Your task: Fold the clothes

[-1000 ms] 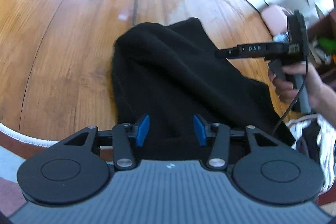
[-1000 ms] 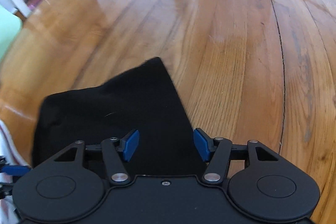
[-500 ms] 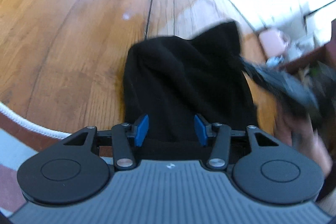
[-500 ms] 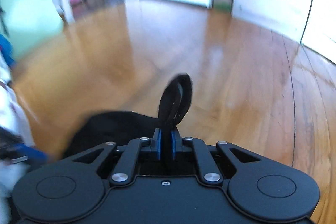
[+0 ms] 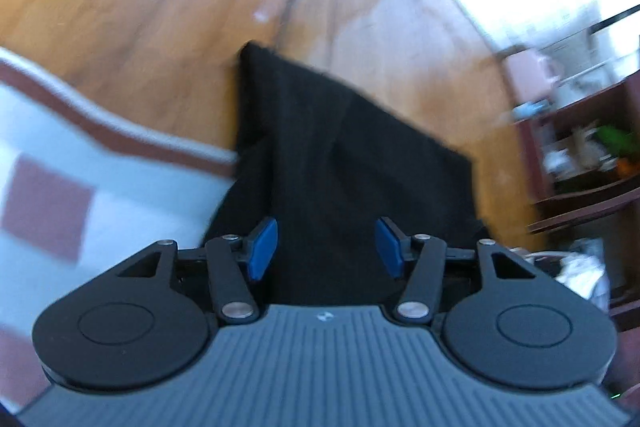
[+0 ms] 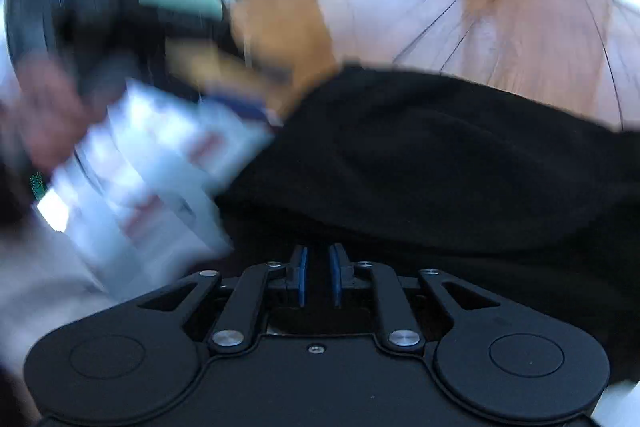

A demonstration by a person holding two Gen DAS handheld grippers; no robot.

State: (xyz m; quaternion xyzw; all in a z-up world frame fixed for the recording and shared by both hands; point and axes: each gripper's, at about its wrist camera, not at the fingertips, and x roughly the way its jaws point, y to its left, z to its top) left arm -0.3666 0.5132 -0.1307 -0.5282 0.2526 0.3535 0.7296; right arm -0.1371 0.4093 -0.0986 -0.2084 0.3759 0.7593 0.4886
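Observation:
A black garment (image 5: pixel 344 147) lies on the wooden floor, its near end running under my left gripper (image 5: pixel 326 247), which is open with its blue pads apart over the cloth. In the right wrist view the same black garment (image 6: pixel 440 163) fills the middle and right. My right gripper (image 6: pixel 318 277) has its blue pads nearly together with a narrow gap; black cloth lies right in front, and whether cloth is pinched between them is not clear. Both views are motion-blurred.
A pale rug with a red-brown border (image 5: pixel 80 167) lies at the left. A dark wooden shelf unit (image 5: pixel 580 163) stands at the right. A white striped cloth pile (image 6: pixel 152 163) and a blurred hand (image 6: pixel 44 107) show at the left of the right wrist view.
The right gripper, shut on a fold of the black garment half a second ago, has swung left and down over it. The left gripper has pulled back, and the rug has come into view.

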